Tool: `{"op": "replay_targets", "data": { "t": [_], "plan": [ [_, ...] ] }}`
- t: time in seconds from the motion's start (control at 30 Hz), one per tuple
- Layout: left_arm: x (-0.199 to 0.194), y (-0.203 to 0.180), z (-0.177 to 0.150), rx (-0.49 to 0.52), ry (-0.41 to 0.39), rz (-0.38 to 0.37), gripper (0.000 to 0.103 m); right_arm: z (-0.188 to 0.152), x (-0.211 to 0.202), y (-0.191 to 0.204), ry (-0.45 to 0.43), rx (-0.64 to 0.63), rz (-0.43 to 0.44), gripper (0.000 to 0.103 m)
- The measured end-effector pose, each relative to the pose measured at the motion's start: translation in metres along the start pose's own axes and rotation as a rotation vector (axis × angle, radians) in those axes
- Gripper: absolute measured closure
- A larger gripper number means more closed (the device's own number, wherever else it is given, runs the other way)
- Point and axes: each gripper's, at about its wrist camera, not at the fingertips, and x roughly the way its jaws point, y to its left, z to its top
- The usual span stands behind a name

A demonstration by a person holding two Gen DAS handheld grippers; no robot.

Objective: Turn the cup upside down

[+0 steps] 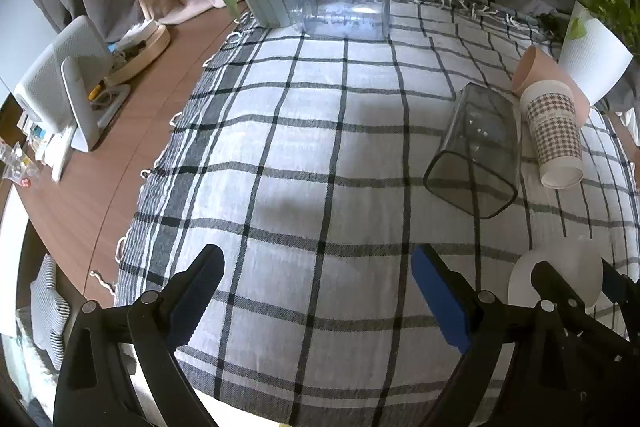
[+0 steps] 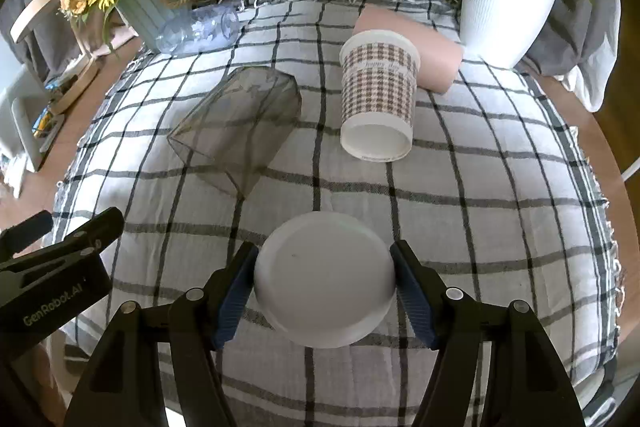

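Right gripper (image 2: 323, 287) clamps a plain white cup (image 2: 323, 277), flat base up; left gripper (image 1: 318, 297) gapes empty.

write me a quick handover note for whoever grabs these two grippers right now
Right gripper: fingers on both sides of the white cup, which shows its flat base up near the front of the checked cloth; contact looks close, though grip is not certain.
Left gripper: open, empty, over bare cloth.
Lying on their sides further back: smoky glass, houndstooth paper cup, pink cup, clear jar.
Done: the white cup looks flipped.
Left: release it and back off; the others are not upside down.
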Motion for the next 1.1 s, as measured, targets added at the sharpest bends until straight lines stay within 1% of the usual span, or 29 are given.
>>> {"op": "replay_targets", "data": {
  "t": [0.13, 0.27, 0.3, 0.33, 0.37, 0.5, 0.57, 0.67, 0.73, 0.83, 1.0, 1.1],
  "plan": [
    [-0.002, 0.000, -0.001, 0.014, 0.004, 0.012, 0.007, 0.001, 0.001, 0.000, 0.002, 0.005, 0.000, 0.036],
    [-0.005, -0.001, -0.002, 0.026, 0.009, 0.009, 0.007, 0.003, 0.002, -0.002, 0.026, 0.013, 0.013, 0.035],
    [-0.006, -0.001, -0.002, 0.023, 0.007, 0.008, 0.007, 0.004, 0.001, -0.003, 0.032, 0.017, 0.019, 0.028],
    [-0.008, 0.000, -0.002, 0.023, 0.005, 0.007, 0.007, 0.004, -0.001, -0.004, 0.030, 0.021, 0.020, 0.018],
    [-0.010, 0.000, -0.002, 0.024, 0.001, 0.008, 0.007, 0.005, -0.003, -0.004, 0.024, 0.023, 0.016, 0.016],
    [-0.027, 0.002, -0.003, 0.031, -0.030, 0.001, 0.007, 0.003, -0.025, -0.007, 0.001, 0.026, 0.003, 0.016],
    [-0.037, 0.003, -0.003, 0.033, -0.048, -0.003, 0.007, 0.000, -0.048, -0.012, -0.041, 0.041, 0.006, 0.016],
    [-0.059, 0.001, -0.007, 0.057, -0.086, -0.025, 0.007, -0.003, -0.082, -0.020, -0.100, 0.069, -0.019, 0.016],
    [-0.073, -0.001, -0.009, 0.066, -0.113, -0.046, 0.006, -0.005, -0.103, -0.025, -0.137, 0.085, -0.027, 0.011],
    [-0.099, -0.002, -0.012, 0.077, -0.170, -0.068, 0.002, -0.009, -0.136, -0.032, -0.199, 0.092, -0.037, 0.010],
    [-0.140, -0.003, -0.014, 0.093, -0.268, -0.089, 0.000, -0.013, -0.170, -0.040, -0.271, 0.121, -0.044, 0.008],
    [-0.156, -0.002, -0.015, 0.094, -0.296, -0.116, 0.000, -0.017, -0.186, -0.044, -0.303, 0.149, -0.035, 0.008]
  ]
}}
